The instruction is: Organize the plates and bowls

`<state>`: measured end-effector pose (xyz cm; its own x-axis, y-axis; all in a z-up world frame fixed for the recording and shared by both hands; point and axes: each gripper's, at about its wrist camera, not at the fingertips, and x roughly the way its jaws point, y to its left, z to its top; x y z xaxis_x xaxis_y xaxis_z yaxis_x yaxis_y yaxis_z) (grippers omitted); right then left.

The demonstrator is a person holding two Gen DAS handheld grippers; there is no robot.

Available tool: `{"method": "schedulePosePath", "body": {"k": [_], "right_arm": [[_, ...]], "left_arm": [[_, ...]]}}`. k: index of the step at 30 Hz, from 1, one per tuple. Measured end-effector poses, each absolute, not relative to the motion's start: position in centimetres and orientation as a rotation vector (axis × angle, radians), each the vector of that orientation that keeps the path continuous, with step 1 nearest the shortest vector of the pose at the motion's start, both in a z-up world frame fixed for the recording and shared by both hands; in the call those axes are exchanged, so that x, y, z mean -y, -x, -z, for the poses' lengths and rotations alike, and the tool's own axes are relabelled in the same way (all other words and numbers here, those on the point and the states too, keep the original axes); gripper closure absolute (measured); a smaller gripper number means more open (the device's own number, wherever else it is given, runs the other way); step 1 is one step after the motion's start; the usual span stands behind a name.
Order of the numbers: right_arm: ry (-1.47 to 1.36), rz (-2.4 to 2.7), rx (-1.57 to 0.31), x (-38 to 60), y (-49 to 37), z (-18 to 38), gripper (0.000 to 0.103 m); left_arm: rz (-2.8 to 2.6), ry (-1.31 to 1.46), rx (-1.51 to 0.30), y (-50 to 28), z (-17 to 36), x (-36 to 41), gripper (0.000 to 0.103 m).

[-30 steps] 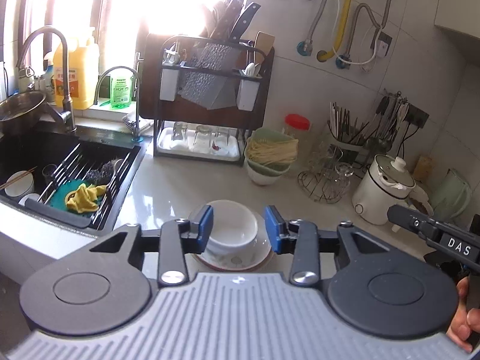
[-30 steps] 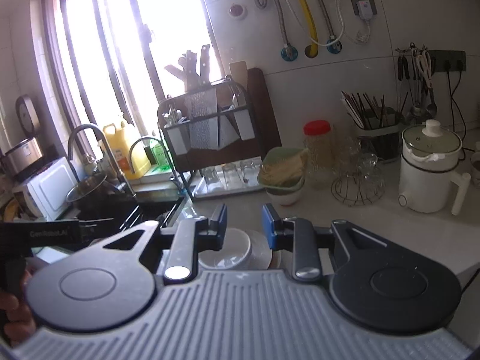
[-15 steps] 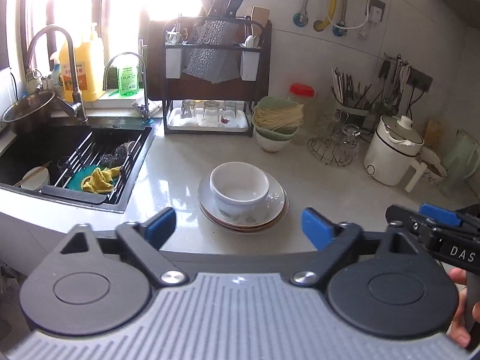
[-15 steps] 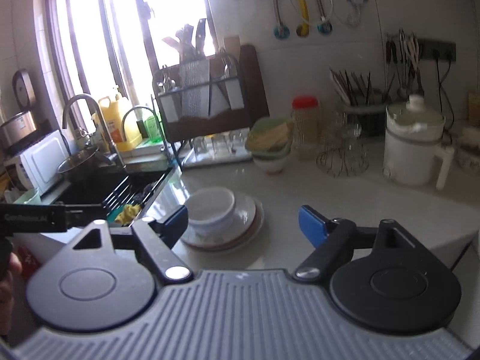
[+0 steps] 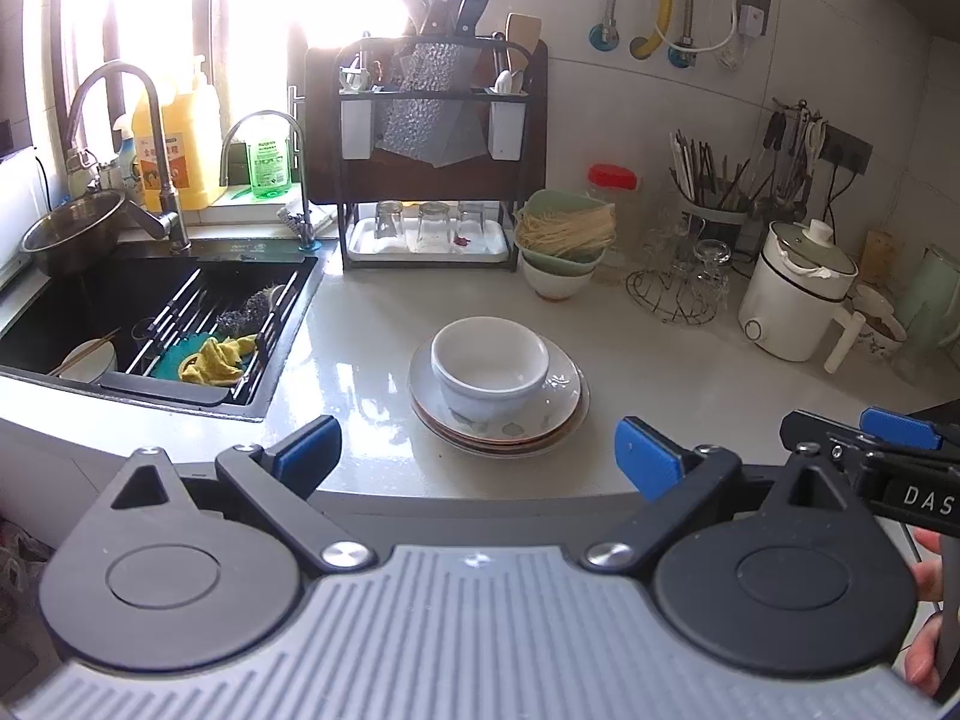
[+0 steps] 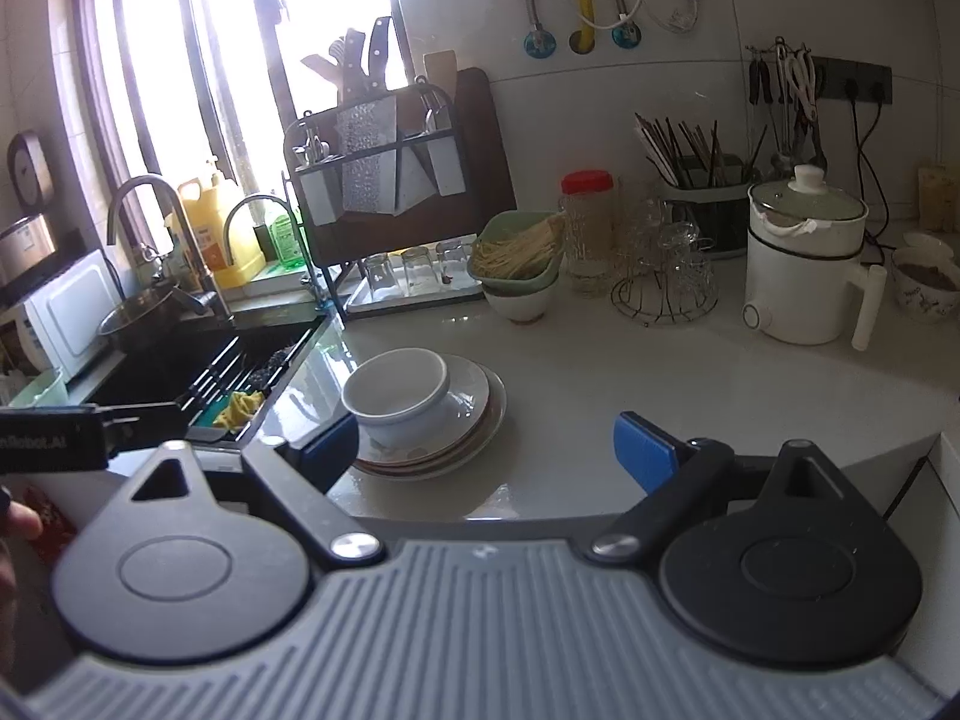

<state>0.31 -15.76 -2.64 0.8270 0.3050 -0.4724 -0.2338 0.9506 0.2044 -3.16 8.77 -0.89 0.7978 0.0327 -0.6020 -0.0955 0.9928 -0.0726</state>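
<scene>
two hand-held grippers, both w/ jaws spread wide & holding nothing; jaws have just been opening, nothing between the blue pads. left hand-held gripper [image 5: 477,450] sits near the front edge of the desk [image 5: 690,384], short of the dishes. right hand-held gripper [image 6: 486,450] likewise, its left pad just in front of the plates. white bowl [image 5: 489,363] stands upright on a stack of plates [image 5: 564,402], mid desk, right of the sink [image 5: 150,300]. dish rack [image 5: 429,138] behind, by the wall.
</scene>
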Motion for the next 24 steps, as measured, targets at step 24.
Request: {"method": "schedulePosePath", "body": {"k": [24], "right_arm": [[-0.142,-0.279,-0.539,15.27,0.19,2.36,0.01]], "left_arm": [[-0.089,0.109,-0.654,3.66,0.68,-9.36,0.004]]}}
